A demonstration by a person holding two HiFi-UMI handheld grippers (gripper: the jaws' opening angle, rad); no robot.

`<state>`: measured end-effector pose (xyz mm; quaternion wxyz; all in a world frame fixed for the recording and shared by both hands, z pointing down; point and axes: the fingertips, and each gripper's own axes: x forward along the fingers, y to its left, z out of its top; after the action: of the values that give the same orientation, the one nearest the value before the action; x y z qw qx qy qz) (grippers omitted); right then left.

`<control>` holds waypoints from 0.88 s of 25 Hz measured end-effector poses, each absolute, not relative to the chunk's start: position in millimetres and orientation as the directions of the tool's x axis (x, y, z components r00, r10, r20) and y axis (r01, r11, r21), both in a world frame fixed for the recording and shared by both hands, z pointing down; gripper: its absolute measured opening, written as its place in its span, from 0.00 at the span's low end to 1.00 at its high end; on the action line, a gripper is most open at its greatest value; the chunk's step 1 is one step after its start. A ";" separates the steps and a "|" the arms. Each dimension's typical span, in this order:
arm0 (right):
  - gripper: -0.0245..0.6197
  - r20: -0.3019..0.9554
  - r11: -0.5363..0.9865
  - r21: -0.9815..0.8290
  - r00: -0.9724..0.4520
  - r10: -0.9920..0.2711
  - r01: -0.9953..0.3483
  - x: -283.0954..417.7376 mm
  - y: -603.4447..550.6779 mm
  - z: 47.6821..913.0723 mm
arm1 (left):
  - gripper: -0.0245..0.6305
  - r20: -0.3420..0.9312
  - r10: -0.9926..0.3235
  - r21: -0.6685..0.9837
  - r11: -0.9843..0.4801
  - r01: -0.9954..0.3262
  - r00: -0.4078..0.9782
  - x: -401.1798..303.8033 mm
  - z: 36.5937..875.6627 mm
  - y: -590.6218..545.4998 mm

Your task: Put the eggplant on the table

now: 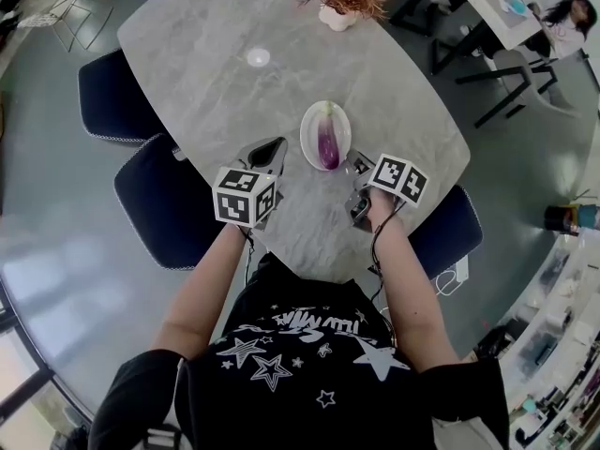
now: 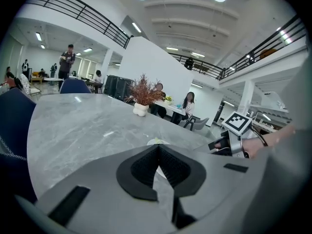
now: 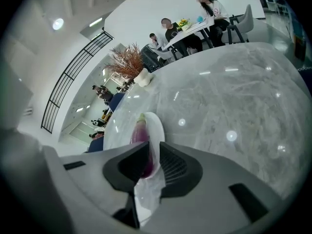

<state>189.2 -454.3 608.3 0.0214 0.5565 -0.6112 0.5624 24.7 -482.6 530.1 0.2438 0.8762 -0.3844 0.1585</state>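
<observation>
A purple eggplant (image 1: 327,144) lies in a white oval plate (image 1: 313,118) on the grey marble table (image 1: 216,82), close to the near edge. My left gripper (image 1: 274,145) hovers just left of the plate with its jaws shut and nothing between them; in the left gripper view its tips (image 2: 157,148) meet, and a sliver of the plate (image 2: 157,141) shows beyond. My right gripper (image 1: 354,165) sits at the plate's near right rim. In the right gripper view it (image 3: 153,149) stands narrowly open, with the eggplant (image 3: 140,130) and plate (image 3: 157,126) straight ahead, apart from the fingers.
A white vase of dried reddish twigs (image 1: 339,12) stands at the table's far end, and a small white disc (image 1: 258,57) lies mid-table. Dark blue chairs (image 1: 161,204) (image 1: 111,97) (image 1: 452,225) line both sides. People sit at another table (image 1: 506,3) beyond.
</observation>
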 end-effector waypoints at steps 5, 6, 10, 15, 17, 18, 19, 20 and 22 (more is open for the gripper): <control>0.14 0.619 -0.266 -0.687 -0.354 -0.701 -0.676 180.1 -432.9 587.2 | 0.05 0.440 -0.567 0.309 -0.632 -0.711 0.696 18.0 514.4 -466.9; 0.14 0.615 -0.273 -0.690 -0.344 -0.710 -0.670 178.4 -428.2 583.2 | 0.05 0.433 -0.559 0.311 -0.643 -0.700 0.707 16.3 510.6 -464.2; 0.14 0.590 -0.293 -0.701 -0.297 -0.750 -0.650 172.0 -408.3 570.7 | 0.05 0.415 -0.513 0.310 -0.697 -0.647 0.752 13.5 503.5 -453.7; 0.14 0.569 -0.296 -0.709 -0.271 -0.776 -0.640 172.1 -383.8 558.8 | 0.05 0.405 -0.456 0.315 -0.745 -0.589 0.793 25.2 502.8 -438.3; 0.14 0.565 -0.295 -0.710 -0.266 -0.781 -0.640 173.7 -375.1 554.4 | 0.05 0.407 -0.432 0.316 -0.760 -0.567 0.805 31.4 502.1 -432.1; 0.14 0.563 -0.293 -0.710 -0.267 -0.782 -0.640 174.3 -371.5 553.8 | 0.05 0.410 -0.423 0.317 -0.765 -0.561 0.808 33.7 502.2 -429.2; 0.14 0.562 -0.290 -0.710 -0.269 -0.782 -0.641 175.1 -368.8 554.1 | 0.05 0.412 -0.417 0.318 -0.767 -0.557 0.810 35.8 502.2 -426.7; 0.14 0.562 -0.287 -0.710 -0.271 -0.781 -0.644 176.1 -367.2 554.8 | 0.05 0.412 -0.415 0.317 -0.769 -0.555 0.811 37.6 502.0 -424.7; 0.14 0.554 -0.275 -0.709 -0.272 -0.786 -0.650 176.4 -367.6 553.8 | 0.05 0.410 -0.416 0.318 -0.769 -0.555 0.812 38.7 499.8 -422.7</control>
<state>176.4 -367.6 553.8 -0.0648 0.5996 -0.5987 0.5270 38.7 -422.7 499.8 0.2169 0.9267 -0.2619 0.1597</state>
